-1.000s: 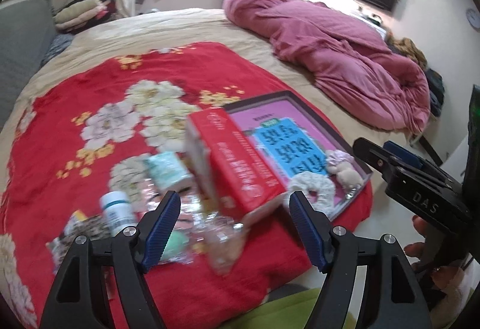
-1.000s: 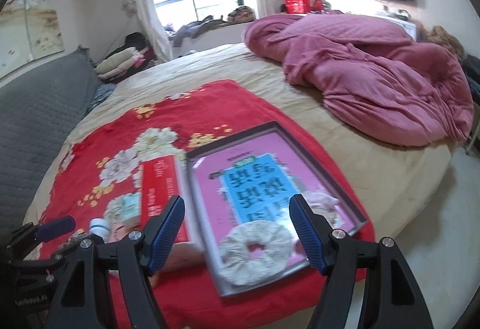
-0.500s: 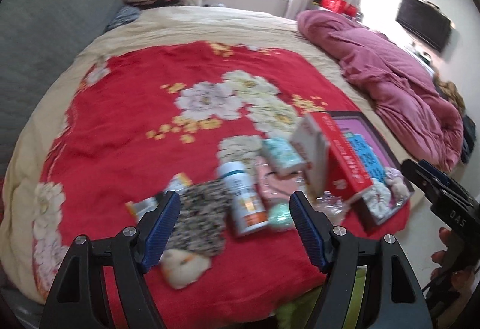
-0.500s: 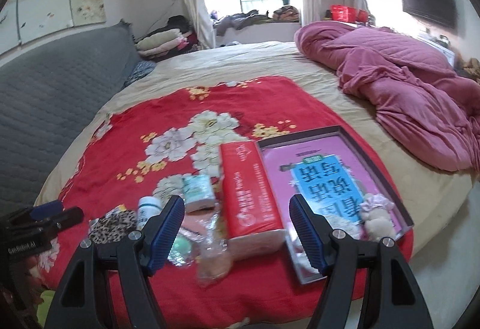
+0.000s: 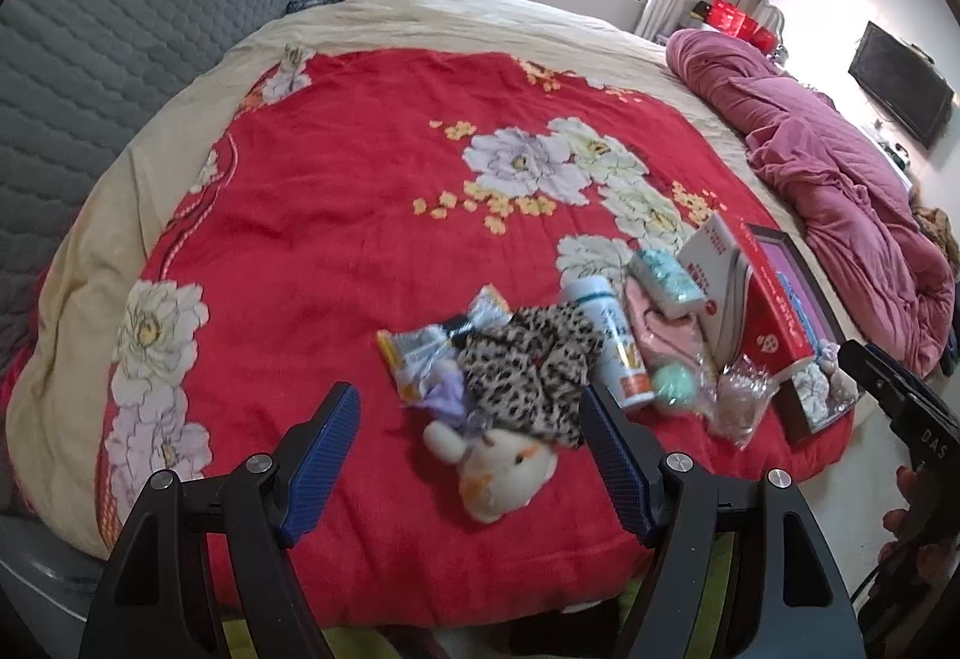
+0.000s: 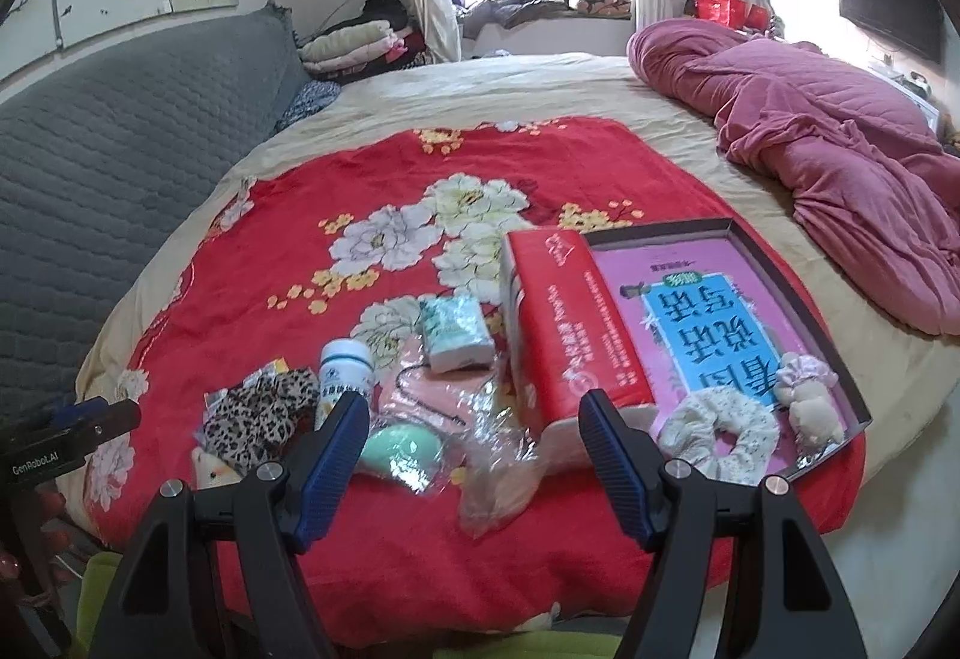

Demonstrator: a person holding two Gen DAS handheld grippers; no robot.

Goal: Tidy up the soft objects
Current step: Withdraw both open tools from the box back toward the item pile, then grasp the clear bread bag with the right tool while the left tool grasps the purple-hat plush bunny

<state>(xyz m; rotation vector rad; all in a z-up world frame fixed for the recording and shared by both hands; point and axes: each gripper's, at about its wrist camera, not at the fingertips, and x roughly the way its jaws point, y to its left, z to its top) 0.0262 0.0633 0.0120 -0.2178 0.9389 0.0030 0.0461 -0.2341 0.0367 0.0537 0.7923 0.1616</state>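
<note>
Right now my left gripper (image 5: 468, 455) hangs wide and empty just above the plush toy (image 5: 501, 470), which looks light and squashy; I'd pinch its round body, not the leopard cloth (image 5: 528, 380) overlapping it.

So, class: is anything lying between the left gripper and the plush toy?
Nothing visible does. The plush toy lies just ahead of the left gripper, whose jaws stand open and empty; only the leopard-print cloth overlaps the toy's far side.

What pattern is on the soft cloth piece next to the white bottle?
Leopard print cloth, clearest in the left wrist view.
</note>
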